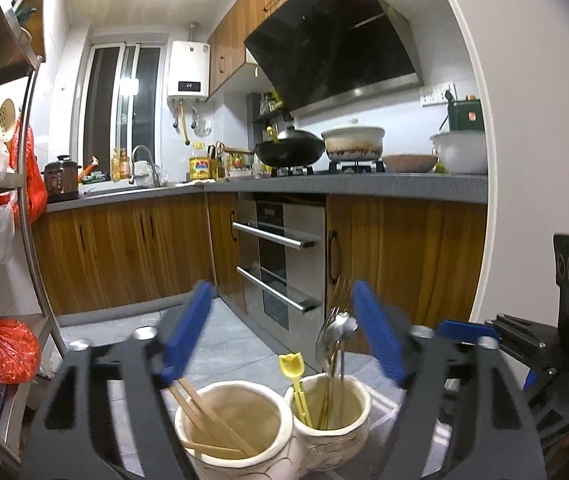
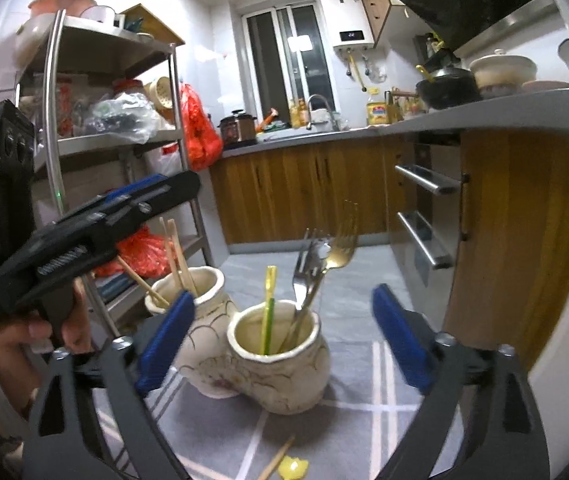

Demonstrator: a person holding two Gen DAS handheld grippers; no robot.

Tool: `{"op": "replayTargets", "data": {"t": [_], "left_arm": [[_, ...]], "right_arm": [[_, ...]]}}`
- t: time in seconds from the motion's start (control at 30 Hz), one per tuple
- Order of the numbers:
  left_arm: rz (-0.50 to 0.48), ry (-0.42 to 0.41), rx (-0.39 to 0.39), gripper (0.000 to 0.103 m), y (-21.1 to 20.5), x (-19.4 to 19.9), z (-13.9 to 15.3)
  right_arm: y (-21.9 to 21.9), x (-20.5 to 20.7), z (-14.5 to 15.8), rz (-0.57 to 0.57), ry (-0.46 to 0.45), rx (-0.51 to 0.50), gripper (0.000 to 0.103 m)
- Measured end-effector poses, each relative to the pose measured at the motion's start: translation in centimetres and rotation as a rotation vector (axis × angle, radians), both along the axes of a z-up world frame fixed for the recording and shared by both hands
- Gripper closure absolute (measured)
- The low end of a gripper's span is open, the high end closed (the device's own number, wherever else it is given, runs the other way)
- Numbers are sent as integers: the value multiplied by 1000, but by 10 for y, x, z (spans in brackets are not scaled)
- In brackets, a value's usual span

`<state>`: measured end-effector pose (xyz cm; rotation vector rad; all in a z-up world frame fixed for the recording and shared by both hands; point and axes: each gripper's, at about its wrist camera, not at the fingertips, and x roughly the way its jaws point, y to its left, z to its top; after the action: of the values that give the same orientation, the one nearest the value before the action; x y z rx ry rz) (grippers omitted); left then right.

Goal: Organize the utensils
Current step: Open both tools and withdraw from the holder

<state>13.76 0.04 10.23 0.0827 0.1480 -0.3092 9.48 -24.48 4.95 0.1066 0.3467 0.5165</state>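
Observation:
Two joined cream ceramic holders stand on a grey cloth (image 2: pixel 364 420). The left holder (image 1: pixel 228 452) has wooden chopsticks (image 1: pixel 204 412) leaning in it. The right holder (image 1: pixel 344 428) carries metal forks and spoons (image 1: pixel 336 332) and a yellow tulip-topped stick (image 1: pixel 292 368). My left gripper (image 1: pixel 282 290) is open just above both holders, with nothing between its blue pads (image 1: pixel 184 332). My right gripper (image 2: pixel 283 294) is open too and frames the right holder (image 2: pixel 284 368) and its forks (image 2: pixel 312 264) from the near side without touching them. A loose chopstick (image 2: pixel 278 460) and a yellow piece (image 2: pixel 293 467) lie on the cloth in front.
A person's hand (image 2: pixel 16 352) holds the left gripper's body (image 2: pixel 84 232) at the left of the right wrist view. A steel shelf rack (image 2: pixel 116 140) with bags stands behind the holders to the left. Wooden cabinets, an oven (image 1: pixel 280 256) and a grey counter (image 1: pixel 364 188) lie beyond.

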Motion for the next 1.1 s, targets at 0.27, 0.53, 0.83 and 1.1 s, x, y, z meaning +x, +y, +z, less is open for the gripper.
{"op": "replayTargets", "data": {"t": [0.27,0.53,0.83,1.1], "left_arm": [[39,3,-19,6,0,-26,16],[69,45,-32,6,9,-49,24],[70,112,-14,6,17,-74,13],[68,193,15,6,17,-80,-11]], "right_arm": [[-17,-20,4,-67,-15,-16,5],[-25,-34,4,-97,-12,-24,5],[-27,-49,1,-103,-5,-47,5],[-31,-54,-7,-108,25,-72,5]]}}
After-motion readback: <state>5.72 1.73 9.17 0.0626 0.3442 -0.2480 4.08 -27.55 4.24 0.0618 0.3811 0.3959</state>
